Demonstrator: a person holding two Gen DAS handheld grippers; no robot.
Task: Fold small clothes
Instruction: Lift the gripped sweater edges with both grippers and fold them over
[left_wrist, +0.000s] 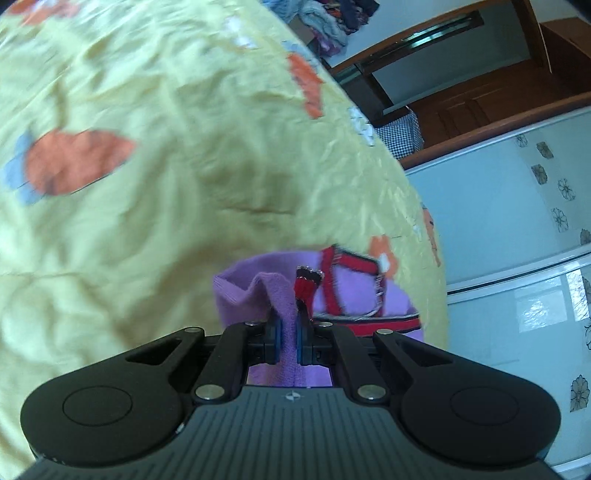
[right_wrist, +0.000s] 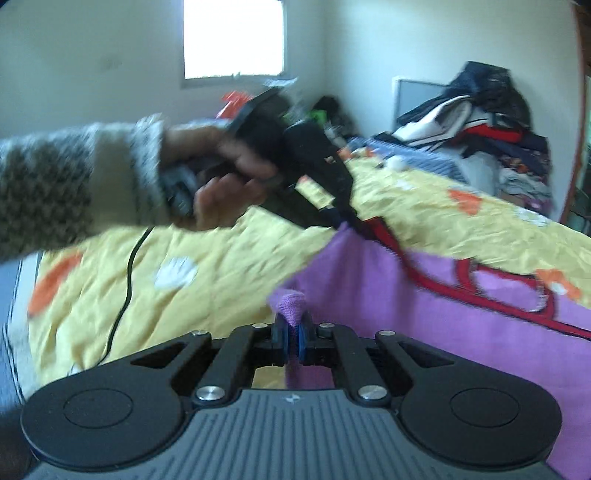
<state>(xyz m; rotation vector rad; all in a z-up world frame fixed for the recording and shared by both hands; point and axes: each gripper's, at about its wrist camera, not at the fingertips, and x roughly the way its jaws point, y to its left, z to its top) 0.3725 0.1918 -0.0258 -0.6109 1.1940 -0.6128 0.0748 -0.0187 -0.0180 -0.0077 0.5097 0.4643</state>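
Left cam: my left gripper (left_wrist: 287, 334) is clamped tight on a bunched edge of the purple top (left_wrist: 354, 291), lifting it off the yellow bedspread (left_wrist: 166, 166) so it hangs for folding, with plenty of bare bed beyond. Right cam: my right gripper (right_wrist: 291, 332) is pinched on another purple corner, the top draped to the right toward the bed's edge, the clothes pile (right_wrist: 480, 122) well clear.

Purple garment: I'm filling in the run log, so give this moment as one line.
left claw: shut on purple garment | right claw: shut on purple garment | surface: yellow bedspread | fold: not yet made
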